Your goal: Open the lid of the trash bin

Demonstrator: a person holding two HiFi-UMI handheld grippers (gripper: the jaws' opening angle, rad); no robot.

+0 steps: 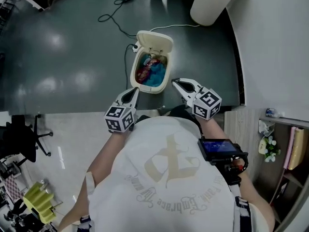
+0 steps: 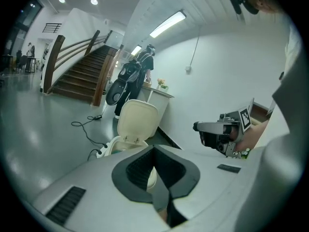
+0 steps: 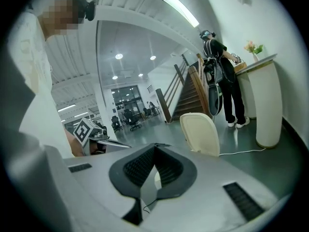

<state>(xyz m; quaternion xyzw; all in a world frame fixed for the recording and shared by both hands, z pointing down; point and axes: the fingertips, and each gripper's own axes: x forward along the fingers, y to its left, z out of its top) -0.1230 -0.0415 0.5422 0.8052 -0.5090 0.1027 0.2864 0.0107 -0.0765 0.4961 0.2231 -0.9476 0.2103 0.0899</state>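
My left tongs [image 1: 136, 90] and right tongs [image 1: 175, 81] sit at mid-frame, each pressed together and holding nothing. Just above them the trash bin [image 1: 134, 74] stands on the dark floor [image 1: 72, 57], lid [image 1: 155, 41] raised, colourful rubbish [image 1: 150, 70] inside.

Black cable [image 1: 116, 4], staircase [image 2: 77, 74], office chair [image 1: 21, 139]

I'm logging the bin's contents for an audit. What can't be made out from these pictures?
- Trash bin contents: head view, too small; only red and blue shapes.
- Bin interior: left gripper view, hidden behind the left claw; right gripper view, behind the right claw, only the lid shows.
- Black cable, far end: head view, cut off by the top edge.
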